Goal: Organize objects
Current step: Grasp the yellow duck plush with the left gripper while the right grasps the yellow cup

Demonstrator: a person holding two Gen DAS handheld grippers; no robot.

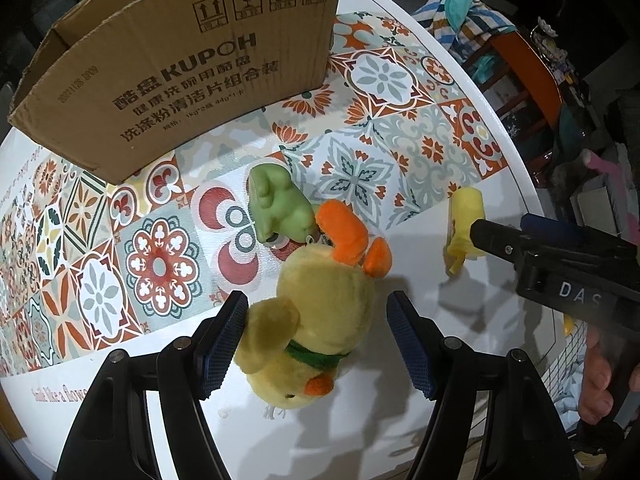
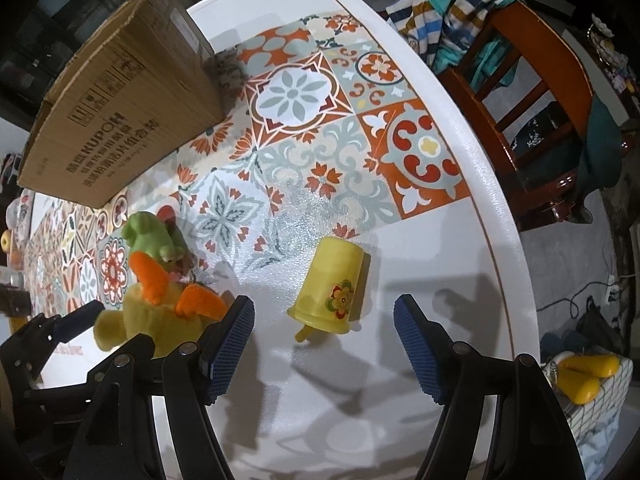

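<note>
A yellow plush duck (image 1: 320, 312) with orange feet lies on the table, its body between the open fingers of my left gripper (image 1: 318, 344); the pads stand beside it and do not press. A green toy (image 1: 280, 208) lies just beyond the duck. A yellow plastic cup (image 2: 332, 288) with a flower sticker lies on its side, ahead of my right gripper (image 2: 324, 348), which is open and holds nothing. The duck (image 2: 160, 308) and green toy (image 2: 154, 236) show at the left of the right wrist view. My right gripper also shows in the left wrist view as a black body (image 1: 560, 264) by the cup (image 1: 466, 226).
An open cardboard box (image 1: 180, 72) stands at the back left on a patterned tile mat (image 1: 380, 152). The white table's rounded edge (image 2: 492, 184) runs on the right, with a wooden chair (image 2: 532, 92) draped with cloth beyond. A checked basket with yellow items (image 2: 584, 376) sits low right.
</note>
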